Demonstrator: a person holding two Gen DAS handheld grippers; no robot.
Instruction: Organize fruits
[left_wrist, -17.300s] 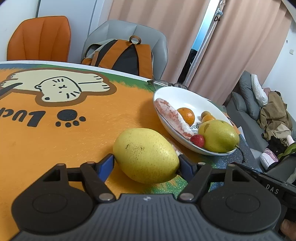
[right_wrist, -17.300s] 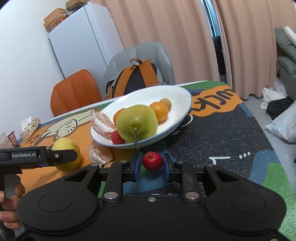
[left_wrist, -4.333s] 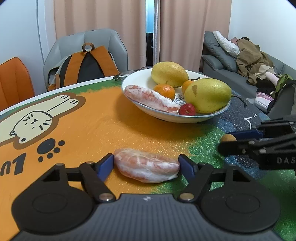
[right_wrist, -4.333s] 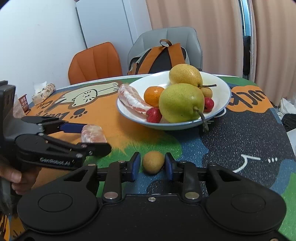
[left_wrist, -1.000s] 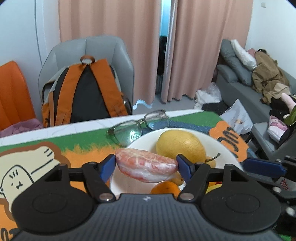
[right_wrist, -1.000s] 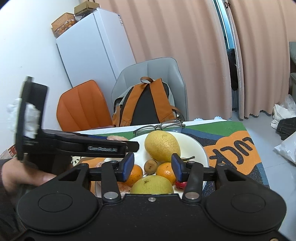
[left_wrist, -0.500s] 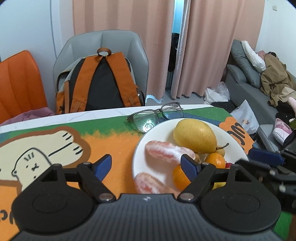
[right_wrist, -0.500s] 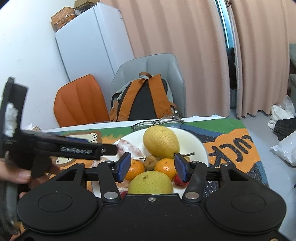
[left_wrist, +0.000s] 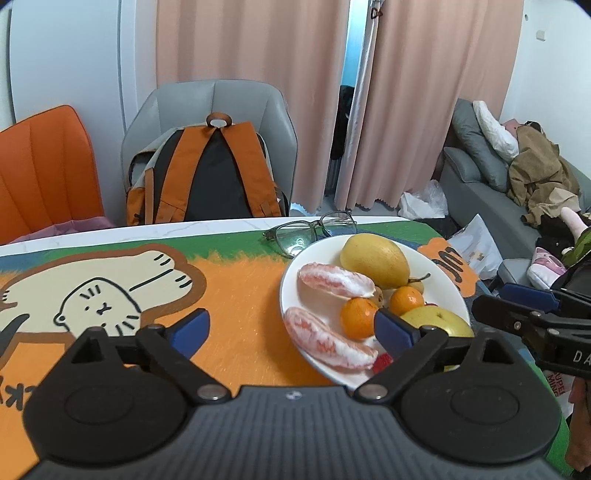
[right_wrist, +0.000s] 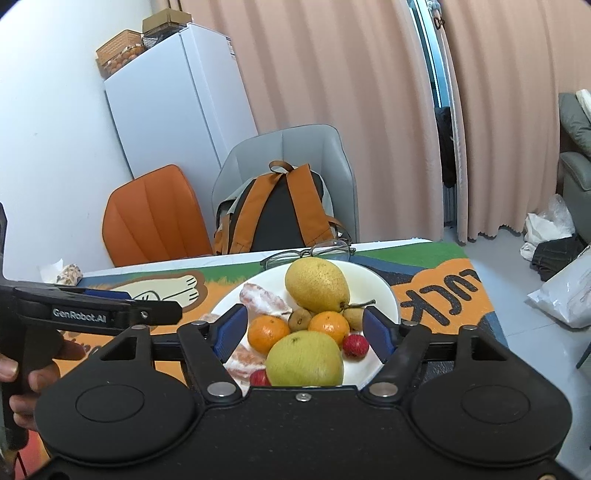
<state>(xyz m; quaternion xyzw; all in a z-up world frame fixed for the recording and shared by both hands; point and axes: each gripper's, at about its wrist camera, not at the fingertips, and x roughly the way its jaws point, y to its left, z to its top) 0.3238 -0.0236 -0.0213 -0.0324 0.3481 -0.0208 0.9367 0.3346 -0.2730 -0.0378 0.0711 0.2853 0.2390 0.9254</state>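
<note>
Left gripper (left_wrist: 291, 326): jaws wide apart, empty, lower centre.
Right gripper (right_wrist: 301, 328): spread wide, empty.
White round ceramic plate (right_wrist: 384, 291): centre frame, gathers every fruit, so sorting looks finished.

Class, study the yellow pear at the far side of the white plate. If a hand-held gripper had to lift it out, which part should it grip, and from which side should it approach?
Probably from above, gripping the yellow pear across its broad middle. It lies on its side at the white plate's far edge; small fruits crowd its near side, so only the top is free.
</note>
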